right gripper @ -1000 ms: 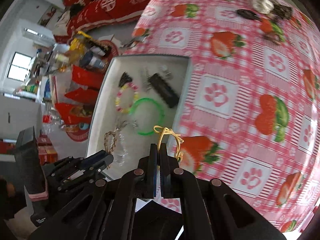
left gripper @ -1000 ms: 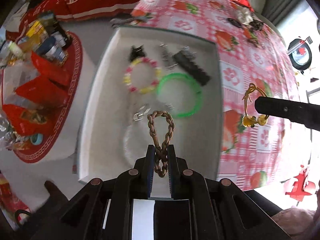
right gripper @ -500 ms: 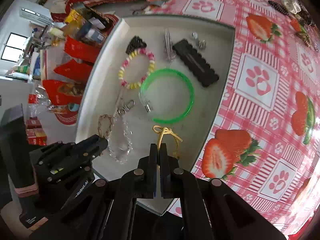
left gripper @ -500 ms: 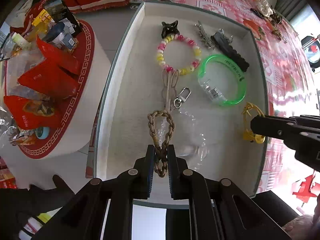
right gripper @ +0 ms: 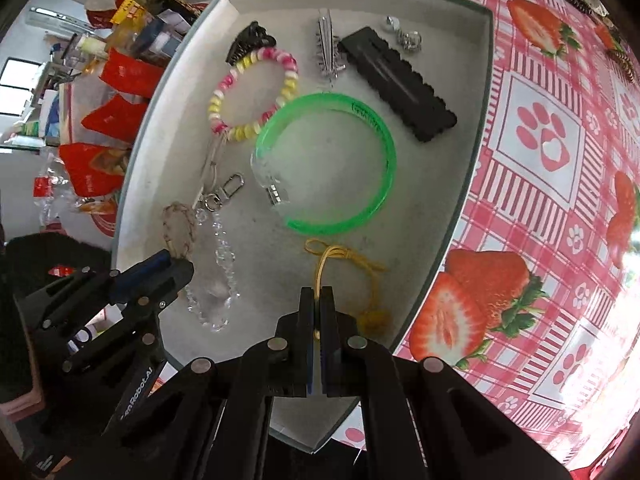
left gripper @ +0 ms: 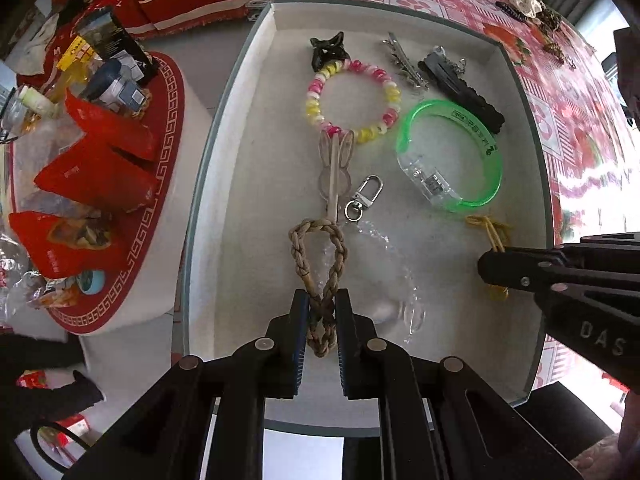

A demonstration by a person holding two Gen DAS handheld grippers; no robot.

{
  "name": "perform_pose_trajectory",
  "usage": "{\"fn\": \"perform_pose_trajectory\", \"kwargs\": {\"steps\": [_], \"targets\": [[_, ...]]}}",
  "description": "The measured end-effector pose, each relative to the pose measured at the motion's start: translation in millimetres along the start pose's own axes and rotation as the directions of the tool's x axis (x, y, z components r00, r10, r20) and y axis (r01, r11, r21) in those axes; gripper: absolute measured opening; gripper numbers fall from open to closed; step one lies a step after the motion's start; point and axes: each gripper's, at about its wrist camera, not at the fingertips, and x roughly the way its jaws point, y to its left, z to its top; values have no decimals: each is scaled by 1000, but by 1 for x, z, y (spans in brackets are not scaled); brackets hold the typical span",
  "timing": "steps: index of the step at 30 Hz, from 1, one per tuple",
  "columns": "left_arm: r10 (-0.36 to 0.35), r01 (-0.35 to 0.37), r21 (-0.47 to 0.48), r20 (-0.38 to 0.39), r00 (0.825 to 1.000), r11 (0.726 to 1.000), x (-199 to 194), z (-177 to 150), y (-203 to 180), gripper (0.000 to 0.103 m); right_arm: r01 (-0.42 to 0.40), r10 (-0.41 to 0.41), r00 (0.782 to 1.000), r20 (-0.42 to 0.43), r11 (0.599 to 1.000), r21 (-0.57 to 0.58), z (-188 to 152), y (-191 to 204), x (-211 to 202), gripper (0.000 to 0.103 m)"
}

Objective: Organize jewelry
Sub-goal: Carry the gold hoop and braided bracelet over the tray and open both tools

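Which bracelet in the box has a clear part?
The green bracelet. One end of it is clear plastic, while the bead bracelet beside it is pink, yellow and white all round.

Bright daylight, glare on the tablecloth [right gripper: 560, 128] at right (heavy fisheye bending, dark corners).

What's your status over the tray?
Left tongs shut on braided loop; right tongs shut on yellow cord. Both over tray. Clear bead chain lies between.
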Motion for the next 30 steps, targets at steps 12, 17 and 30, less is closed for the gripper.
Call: {"fn": "perform_pose_trajectory", "kwargs": {"steps": [12,17,30], "targets": [[20,-20,1,-27,999,1000,2,0,-1,20,-3,3,1000,-15,1000,8,3,7,7,5],[20,-20,4,-35,999,1000,2,-1,0,20,-5,5,1000,-5,1000,5,4,4,1,26],[17,-17,-1,16,1000,1000,-20,-3,3,103,-8,8,996,87,1000,4,7,8,-41,41]]}}
